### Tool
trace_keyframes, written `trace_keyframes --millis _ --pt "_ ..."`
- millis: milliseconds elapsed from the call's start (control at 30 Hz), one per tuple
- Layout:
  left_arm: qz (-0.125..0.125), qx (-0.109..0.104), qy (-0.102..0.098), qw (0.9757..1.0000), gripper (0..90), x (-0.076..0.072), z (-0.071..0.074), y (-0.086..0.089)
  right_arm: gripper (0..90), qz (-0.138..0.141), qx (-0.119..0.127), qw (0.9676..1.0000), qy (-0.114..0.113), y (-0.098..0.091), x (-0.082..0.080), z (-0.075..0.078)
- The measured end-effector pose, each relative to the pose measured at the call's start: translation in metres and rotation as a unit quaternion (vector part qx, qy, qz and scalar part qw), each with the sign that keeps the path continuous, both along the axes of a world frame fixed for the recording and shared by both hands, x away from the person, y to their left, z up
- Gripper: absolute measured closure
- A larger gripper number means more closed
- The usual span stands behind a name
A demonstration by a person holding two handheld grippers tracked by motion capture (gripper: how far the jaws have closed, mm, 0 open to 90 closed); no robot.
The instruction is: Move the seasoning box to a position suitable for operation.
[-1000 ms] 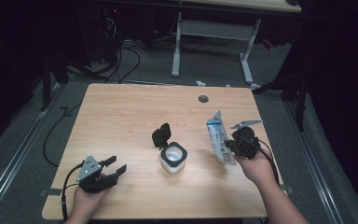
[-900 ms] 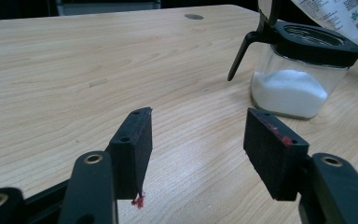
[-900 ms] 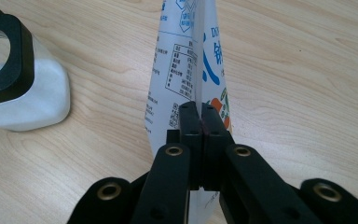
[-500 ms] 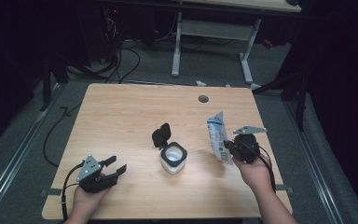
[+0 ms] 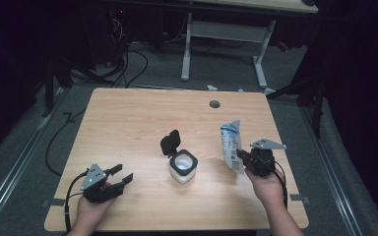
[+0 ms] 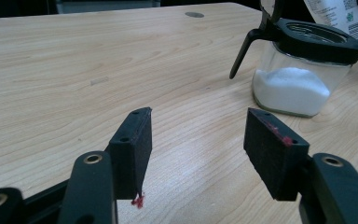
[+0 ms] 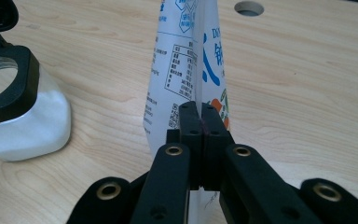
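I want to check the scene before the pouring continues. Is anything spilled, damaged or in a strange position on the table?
No spill shows on the table. The jar stands upright with its lid flipped open and white powder inside. The right gripper pinches the pouch, which stands upright. The one oddity: red smears on the left gripper's pads.

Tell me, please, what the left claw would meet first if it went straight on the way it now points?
Most likely the glass jar of white powder with its black lid flipped open. The open left claw rests low over the table, and the jar stands ahead and slightly to one side, so a dead-straight path might just graze or miss it.
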State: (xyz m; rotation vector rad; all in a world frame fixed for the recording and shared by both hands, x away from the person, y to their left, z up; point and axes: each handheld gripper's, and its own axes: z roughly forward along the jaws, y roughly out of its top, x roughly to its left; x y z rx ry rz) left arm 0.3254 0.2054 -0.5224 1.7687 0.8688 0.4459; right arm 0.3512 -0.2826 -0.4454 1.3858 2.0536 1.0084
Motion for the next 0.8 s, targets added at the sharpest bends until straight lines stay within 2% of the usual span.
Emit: trace_keyframes --millis 467,800 --pt "-0.001 0.0 0.001 1.0 42.2 0.0 0.0 0.0 90.0 -0.013 0.019 0.9989 -0.04 -0.006 -0.005 -0.008" --pt "0.001 0.0 0.001 1.0 42.2 0.0 0.0 0.0 90.0 -0.019 0.031 0.9962 -0.079 -0.004 -0.003 -0.018"
